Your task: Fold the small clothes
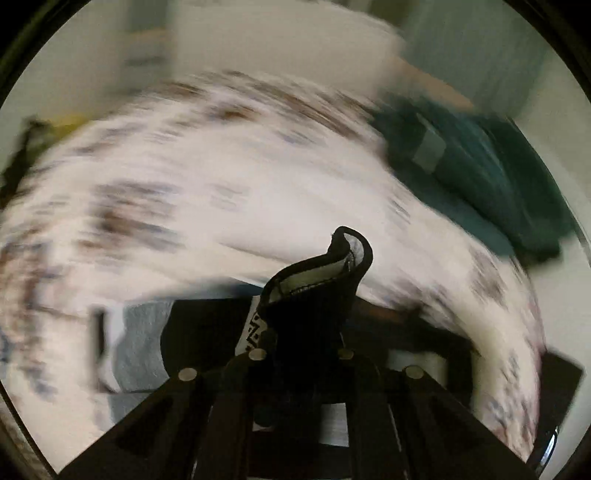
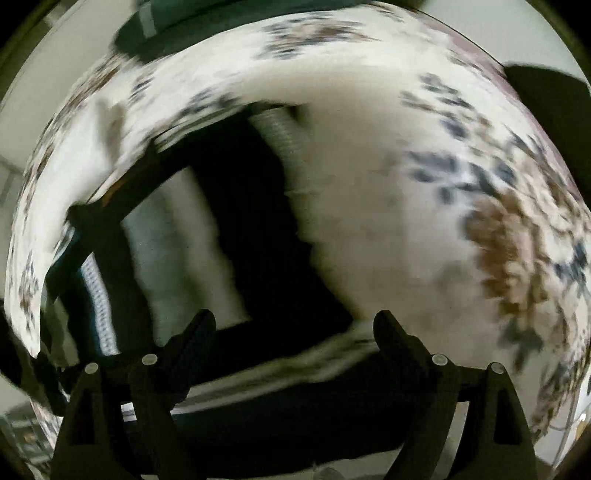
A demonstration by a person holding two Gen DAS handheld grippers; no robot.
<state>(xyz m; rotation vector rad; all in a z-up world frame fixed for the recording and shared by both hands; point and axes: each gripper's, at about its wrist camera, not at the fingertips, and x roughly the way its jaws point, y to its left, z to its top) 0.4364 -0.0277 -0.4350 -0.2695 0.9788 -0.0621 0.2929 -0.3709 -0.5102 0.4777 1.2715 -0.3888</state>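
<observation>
Both views are motion-blurred. My left gripper [image 1: 306,350] is shut on a black garment with white lining [image 1: 317,280]; its edge curls up between the jaws. A black and grey striped garment [image 1: 147,343] lies below on the floral cloth [image 1: 221,192]. My right gripper [image 2: 295,328] is open, its fingers [image 2: 395,336] spread wide just over a black and grey-white striped garment [image 2: 258,229] on the same floral cloth [image 2: 406,203]. Nothing is between the right jaws.
A dark teal pile of cloth [image 1: 480,173] lies at the far right of the surface, also at the top of the right wrist view [image 2: 177,22]. A dark shape [image 2: 546,110] sits beyond the surface's right edge. Pale walls stand behind.
</observation>
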